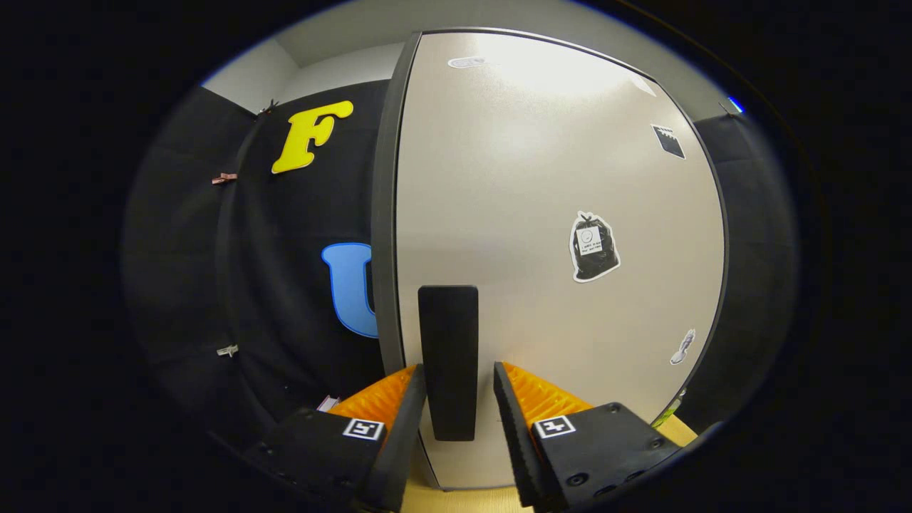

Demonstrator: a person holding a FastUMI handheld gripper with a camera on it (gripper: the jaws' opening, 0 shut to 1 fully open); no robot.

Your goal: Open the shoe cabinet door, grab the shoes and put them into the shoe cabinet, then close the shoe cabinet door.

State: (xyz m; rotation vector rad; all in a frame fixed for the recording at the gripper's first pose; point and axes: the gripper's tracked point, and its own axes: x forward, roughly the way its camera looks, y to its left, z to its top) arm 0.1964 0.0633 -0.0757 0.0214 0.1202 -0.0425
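Nearest to us, the gripper (459, 388) presents its two fingers (399, 420) on either side of the black, upright, bar-shaped door handle (448, 360), which stands between them. We see the handle mounted near the left edge of the pale beige, matt-surfaced shoe cabinet door (556, 214), which rises just ahead of the fingers and appears shut. Several small stickers (593, 246) mark the door panel beyond the right finger.

We judge the chief risk to be a slip. If the fingers close too shallowly on the smooth handle, a pull could draw them off it. A pull that does not follow the door's swing could twist the handle out of the grip.

We note that the fingers stand apart, only somewhat wider than the handle. A narrow gap seems to remain on each side, so they seem to press on nothing, though contact on the left cannot be ruled out. No shoes appear; a light wooden floor (463, 499) lies beneath the fingers.
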